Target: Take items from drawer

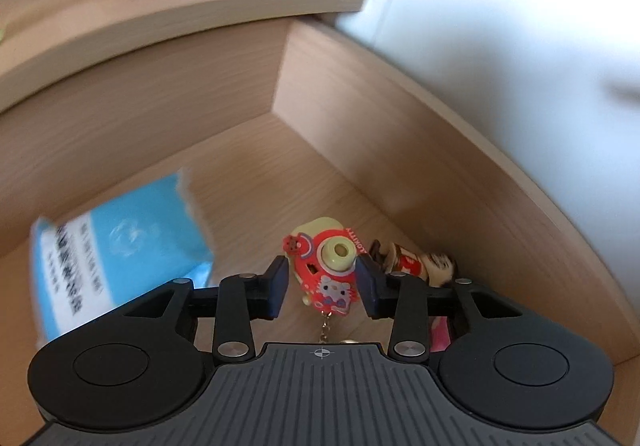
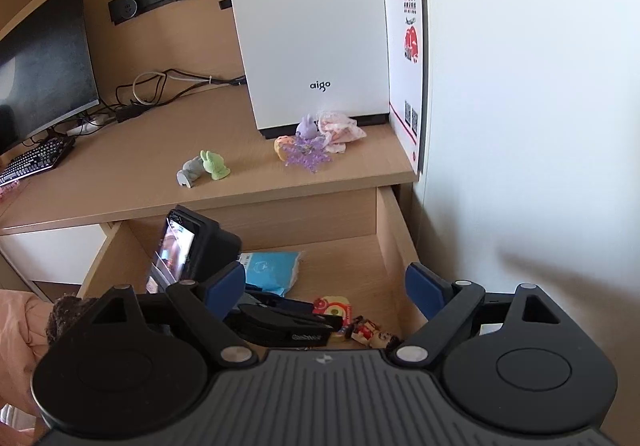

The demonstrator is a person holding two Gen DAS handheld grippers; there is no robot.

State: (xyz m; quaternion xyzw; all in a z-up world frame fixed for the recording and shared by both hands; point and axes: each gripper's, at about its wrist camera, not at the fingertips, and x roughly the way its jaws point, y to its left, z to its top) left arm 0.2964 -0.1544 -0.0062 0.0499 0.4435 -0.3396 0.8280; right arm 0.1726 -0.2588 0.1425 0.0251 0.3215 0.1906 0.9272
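Observation:
In the open wooden drawer, my left gripper has its blue pads pressed against both sides of a red and cream toy camera keychain, whose chain trails toward me. A small doll figure lies just to its right, against the drawer wall. A light blue packet lies at the left of the drawer floor. My right gripper hovers open above the drawer with nothing between its fingers. From there the keychain, doll and packet show below.
The desk top above the drawer carries grey and green figures, a purple toy pile, a white PC case, a monitor and a keyboard. A white wall is on the right. A pink sleeve is at the left.

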